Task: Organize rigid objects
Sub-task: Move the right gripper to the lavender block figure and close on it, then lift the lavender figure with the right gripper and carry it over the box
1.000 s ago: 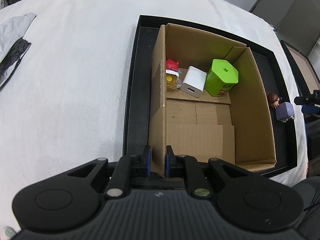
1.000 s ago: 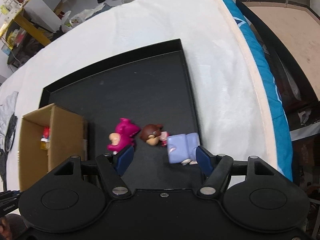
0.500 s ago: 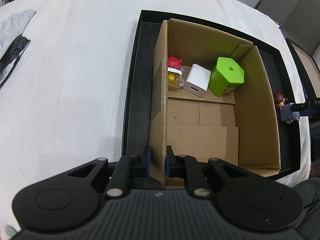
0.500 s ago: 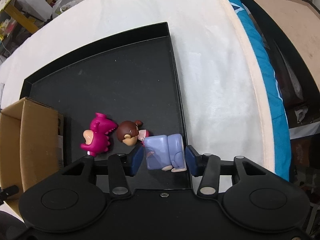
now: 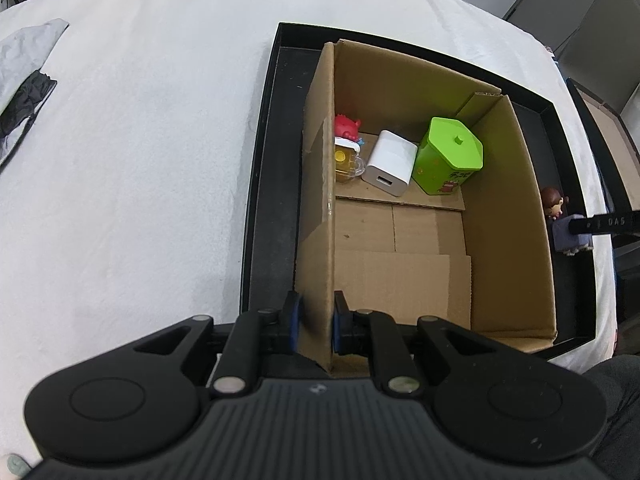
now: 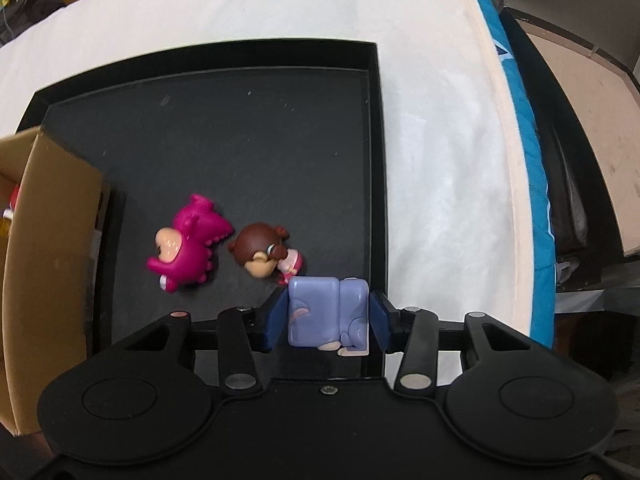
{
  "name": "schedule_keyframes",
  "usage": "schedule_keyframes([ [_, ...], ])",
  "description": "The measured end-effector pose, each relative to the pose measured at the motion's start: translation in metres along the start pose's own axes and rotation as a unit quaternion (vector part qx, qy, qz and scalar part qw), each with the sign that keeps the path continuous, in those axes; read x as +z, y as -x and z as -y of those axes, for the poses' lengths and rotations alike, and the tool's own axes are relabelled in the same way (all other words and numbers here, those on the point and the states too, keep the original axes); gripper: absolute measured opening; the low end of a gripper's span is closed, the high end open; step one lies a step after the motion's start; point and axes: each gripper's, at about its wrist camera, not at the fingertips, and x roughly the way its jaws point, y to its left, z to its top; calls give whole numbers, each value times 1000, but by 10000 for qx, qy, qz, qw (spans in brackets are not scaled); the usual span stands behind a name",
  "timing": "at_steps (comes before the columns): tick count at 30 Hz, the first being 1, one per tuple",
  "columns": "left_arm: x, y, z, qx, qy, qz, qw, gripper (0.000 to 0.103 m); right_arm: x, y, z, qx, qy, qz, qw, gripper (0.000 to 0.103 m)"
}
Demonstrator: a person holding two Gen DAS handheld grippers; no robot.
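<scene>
My left gripper (image 5: pixel 314 322) is shut on the near left wall of a cardboard box (image 5: pixel 320 184) that stands in a black tray (image 5: pixel 264 184). Inside the box are a green tin (image 5: pixel 450 154), a white charger (image 5: pixel 390 162), a yellow mug toy (image 5: pixel 346 160) and a red toy (image 5: pixel 346 126). My right gripper (image 6: pixel 329 320) has closed on a lilac block figure (image 6: pixel 328 310) at the tray's right edge (image 6: pixel 376 184). A brown-haired doll (image 6: pixel 264 250) and a magenta dinosaur figure (image 6: pixel 186 246) lie just left of it.
The tray rests on a white cloth surface (image 5: pixel 140 140). A grey and black bag (image 5: pixel 24 80) lies far left. A blue mattress edge (image 6: pixel 524 152) and a wooden board (image 6: pixel 584 112) run along the right.
My right gripper moved right over the lilac block figure and its jaws closed from wide open onto it. My left gripper kept its hold on the box wall.
</scene>
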Motion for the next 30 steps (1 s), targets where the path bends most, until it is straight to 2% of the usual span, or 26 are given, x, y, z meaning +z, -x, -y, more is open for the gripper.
schedule_keyframes([
  [30, -3, 4, -2, 16, 0, -74, 10000, 13, -46, 10, -30, 358, -188, -191, 9990, 44],
])
